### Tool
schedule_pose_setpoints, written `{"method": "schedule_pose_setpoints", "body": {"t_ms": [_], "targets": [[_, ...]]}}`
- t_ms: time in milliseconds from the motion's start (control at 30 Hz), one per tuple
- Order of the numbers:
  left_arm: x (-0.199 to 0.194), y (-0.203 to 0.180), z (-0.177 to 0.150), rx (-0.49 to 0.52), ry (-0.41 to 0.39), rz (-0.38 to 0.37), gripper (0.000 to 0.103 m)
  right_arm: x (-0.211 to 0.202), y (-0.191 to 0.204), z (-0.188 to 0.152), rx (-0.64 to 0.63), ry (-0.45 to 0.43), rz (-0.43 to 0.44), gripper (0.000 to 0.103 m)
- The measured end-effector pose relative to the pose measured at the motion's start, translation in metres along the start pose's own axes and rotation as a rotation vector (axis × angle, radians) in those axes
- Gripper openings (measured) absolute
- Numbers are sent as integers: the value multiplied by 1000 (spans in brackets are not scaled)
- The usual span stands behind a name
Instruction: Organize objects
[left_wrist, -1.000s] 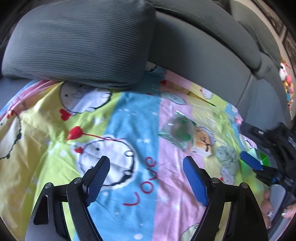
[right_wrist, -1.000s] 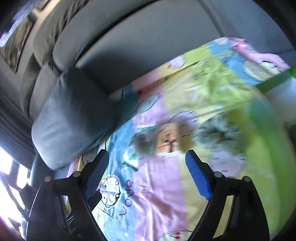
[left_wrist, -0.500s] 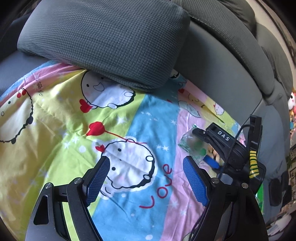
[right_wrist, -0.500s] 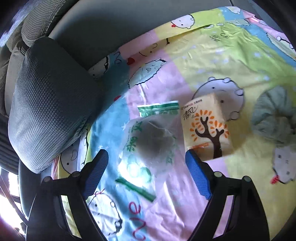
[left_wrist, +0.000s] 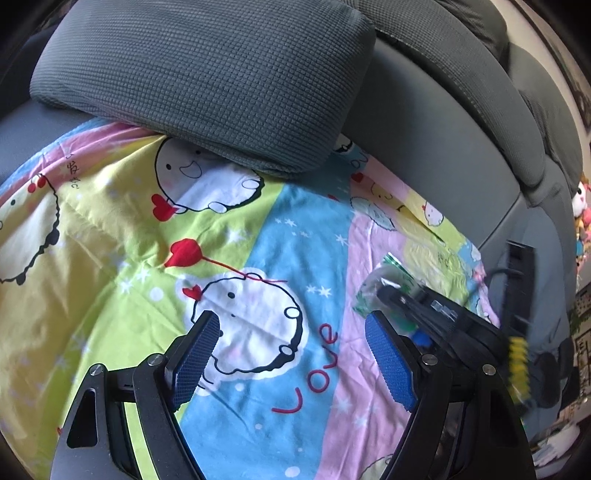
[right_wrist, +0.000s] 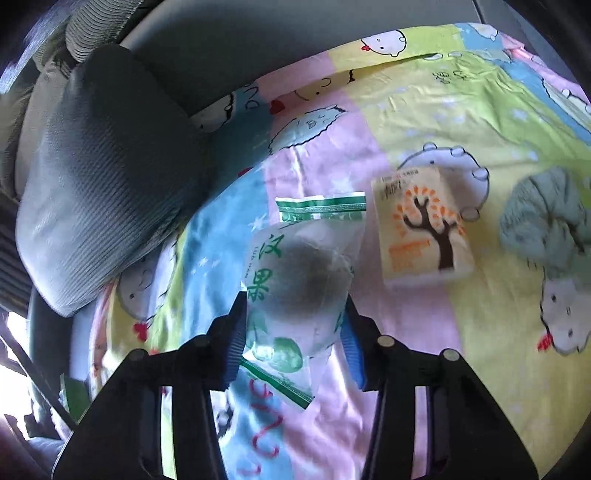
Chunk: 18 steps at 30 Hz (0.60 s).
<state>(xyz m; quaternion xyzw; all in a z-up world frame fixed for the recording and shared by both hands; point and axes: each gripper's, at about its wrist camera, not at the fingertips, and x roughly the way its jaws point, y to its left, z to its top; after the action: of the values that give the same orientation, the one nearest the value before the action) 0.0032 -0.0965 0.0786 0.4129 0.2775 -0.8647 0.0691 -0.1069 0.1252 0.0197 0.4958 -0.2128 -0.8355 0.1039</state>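
A clear plastic bag with green print (right_wrist: 299, 269) holding a dark round thing lies on the cartoon blanket (right_wrist: 424, 122). My right gripper (right_wrist: 293, 332) is shut on it, blue pads pressed on both sides. A tissue pack with an orange tree (right_wrist: 424, 232) lies just right of the bag, and a grey-green cloth bundle (right_wrist: 546, 225) farther right. My left gripper (left_wrist: 291, 354) is open and empty above the blanket (left_wrist: 110, 240); the right gripper (left_wrist: 436, 317) and the bag (left_wrist: 384, 280) show to its right.
A grey cushion (left_wrist: 207, 77) rests on the blanket's far side against the grey sofa back (left_wrist: 443, 122). The same cushion (right_wrist: 99, 177) is left of the bag in the right wrist view. Plush toys (left_wrist: 581, 210) sit at the far right.
My right gripper moved down onto the plastic bag and closed on it. The left gripper stayed open and shifted only slightly.
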Motion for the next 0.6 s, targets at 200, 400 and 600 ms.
{"method": "schedule_pose_setpoints", "body": {"t_ms": [200, 400, 600], "targets": [[4, -3, -4, 20, 15, 7, 82, -35, -1, -37, -74, 75, 20, 46], [12, -9, -9, 54, 53, 8, 82, -64, -13, -62, -167, 98, -7, 47], [24, -18, -16, 102, 101, 10, 82, -84, -28, -61, -248, 81, -46, 53]]}}
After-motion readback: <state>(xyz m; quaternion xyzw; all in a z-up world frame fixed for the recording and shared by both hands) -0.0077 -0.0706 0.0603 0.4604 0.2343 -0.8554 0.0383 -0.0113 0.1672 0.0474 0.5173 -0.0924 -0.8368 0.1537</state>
